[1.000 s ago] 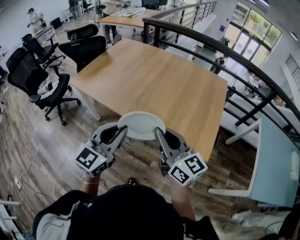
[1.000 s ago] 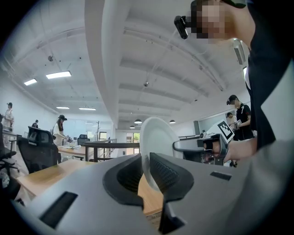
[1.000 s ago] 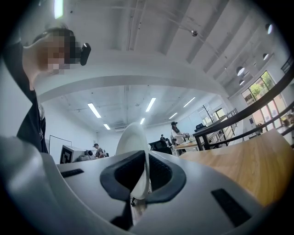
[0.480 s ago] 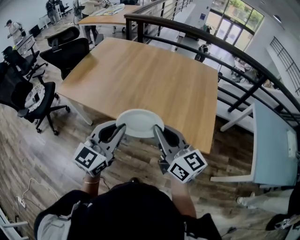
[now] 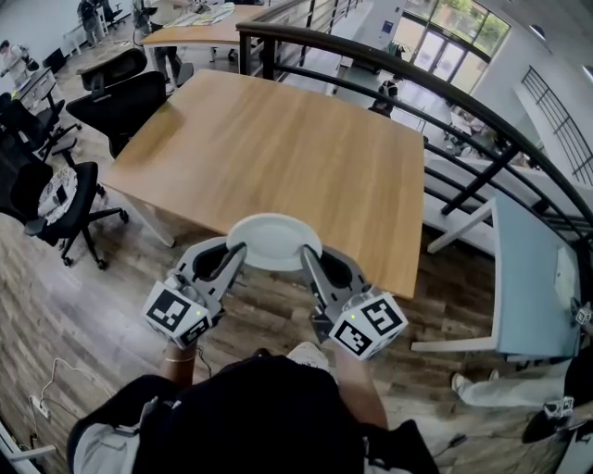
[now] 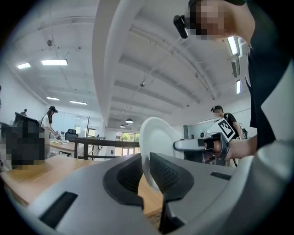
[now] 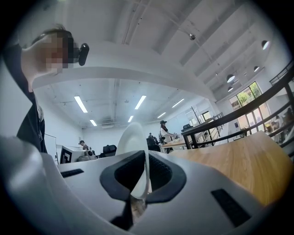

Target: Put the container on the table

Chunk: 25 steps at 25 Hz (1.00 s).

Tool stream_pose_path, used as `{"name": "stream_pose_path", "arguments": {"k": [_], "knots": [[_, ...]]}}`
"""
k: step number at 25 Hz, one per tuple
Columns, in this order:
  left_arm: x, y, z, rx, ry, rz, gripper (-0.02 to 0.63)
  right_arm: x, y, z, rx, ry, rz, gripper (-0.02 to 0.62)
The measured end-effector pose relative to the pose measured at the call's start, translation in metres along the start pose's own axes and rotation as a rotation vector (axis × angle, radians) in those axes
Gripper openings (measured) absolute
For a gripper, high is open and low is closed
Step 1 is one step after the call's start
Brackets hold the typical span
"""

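A white round dish, the container (image 5: 272,240), hangs in the air over the near edge of the wooden table (image 5: 278,148). My left gripper (image 5: 240,250) is shut on its left rim and my right gripper (image 5: 304,252) is shut on its right rim. In the left gripper view the container (image 6: 156,142) stands edge-on between the jaws, with the right gripper (image 6: 183,146) on its far side. The right gripper view shows the white rim (image 7: 133,137) pinched between the pads, and the table (image 7: 229,160) stretches away at the right.
Black office chairs (image 5: 56,185) stand left of the table. A dark metal railing (image 5: 417,83) runs along the table's far and right sides. A pale blue panel (image 5: 528,278) on white legs stands at the right. People work at desks (image 5: 195,23) in the background.
Both grippers, with the container between them, have come closer to the table's near edge. The table now lies nearer and more to the left in the head view.
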State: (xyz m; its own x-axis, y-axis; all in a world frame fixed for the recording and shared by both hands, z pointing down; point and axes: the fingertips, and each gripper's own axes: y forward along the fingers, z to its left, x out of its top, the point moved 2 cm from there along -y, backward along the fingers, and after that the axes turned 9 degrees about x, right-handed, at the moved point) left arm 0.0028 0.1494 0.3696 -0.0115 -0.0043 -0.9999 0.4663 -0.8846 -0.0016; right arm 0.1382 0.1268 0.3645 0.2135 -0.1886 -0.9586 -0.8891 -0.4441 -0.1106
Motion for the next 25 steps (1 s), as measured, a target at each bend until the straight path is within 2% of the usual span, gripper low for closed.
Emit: {"name": "stream_pose_path", "arguments": {"k": [7, 17, 25], "knots": [[-0.003, 0.002, 0.015, 0.016, -0.024, -0.008, 0.054, -0.006, 0.018, -0.007, 0.014, 0.012, 0.028, 0.023], [-0.002, 0.001, 0.07, 0.161, -0.015, 0.026, 0.054, -0.012, 0.085, -0.024, 0.152, 0.049, 0.051, 0.023], [0.005, 0.039, 0.115, 0.231, 0.009, 0.022, 0.054, -0.004, 0.138, -0.069, 0.221, 0.062, 0.05, 0.023]]}}
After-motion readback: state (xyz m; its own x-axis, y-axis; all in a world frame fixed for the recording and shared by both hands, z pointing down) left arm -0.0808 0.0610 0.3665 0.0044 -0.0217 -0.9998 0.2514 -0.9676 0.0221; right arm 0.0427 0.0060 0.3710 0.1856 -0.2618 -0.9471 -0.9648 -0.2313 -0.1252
